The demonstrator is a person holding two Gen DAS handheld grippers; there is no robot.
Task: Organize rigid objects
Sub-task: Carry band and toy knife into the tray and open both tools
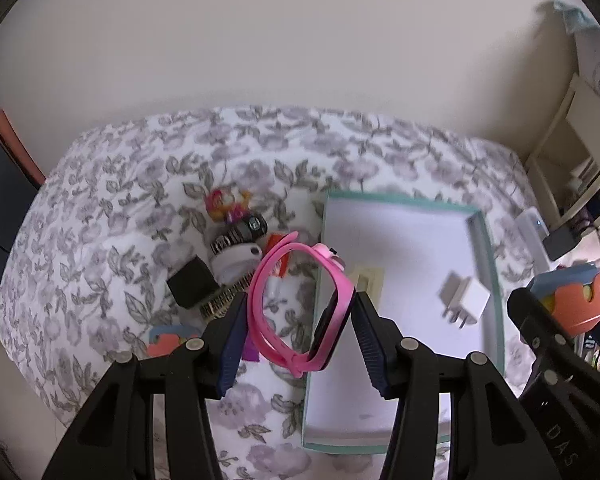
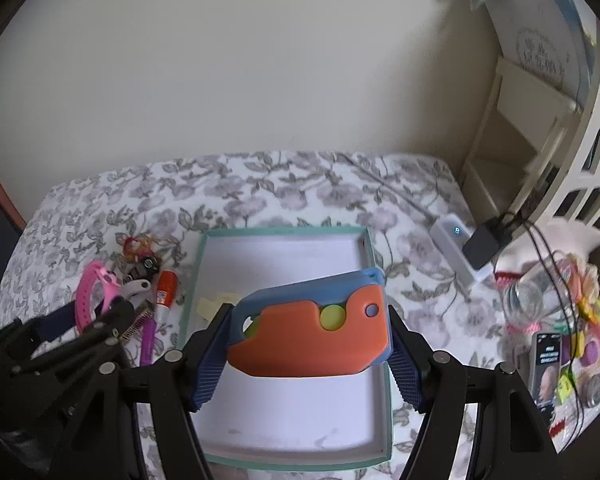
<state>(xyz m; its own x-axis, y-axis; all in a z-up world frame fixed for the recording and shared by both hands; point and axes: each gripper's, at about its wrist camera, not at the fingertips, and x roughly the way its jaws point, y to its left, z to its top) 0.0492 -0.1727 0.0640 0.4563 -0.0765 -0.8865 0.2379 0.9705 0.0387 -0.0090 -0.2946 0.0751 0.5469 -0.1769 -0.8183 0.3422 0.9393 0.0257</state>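
I am in the carrying step: both my tongs hold one thing each above the bed (image 1: 100,208) with its flowered cover, and both are near the shallow box (image 2: 374,264) with the green rim, which fills the middle of the right wrist view. I judge that the box is the place where the things must go, because a white charger plug (image 1: 464,298) already lies inside it, at the right of the left wrist view.

My right tongs (image 2: 308,344) are closed on the orange and blue toy (image 2: 312,332), over the middle of the box. Its long axis runs across the frame from left to right, a little tilted, the right end higher.

My left tongs (image 1: 296,316) are closed on the pink watch (image 1: 300,304), at the centre of the left wrist view, over the left rim of the box. Its loop stands on edge, and the dark screen faces right (the strap side faces left).

Next I think each thing must go lower, over a free part of the floor, before the tongs open.
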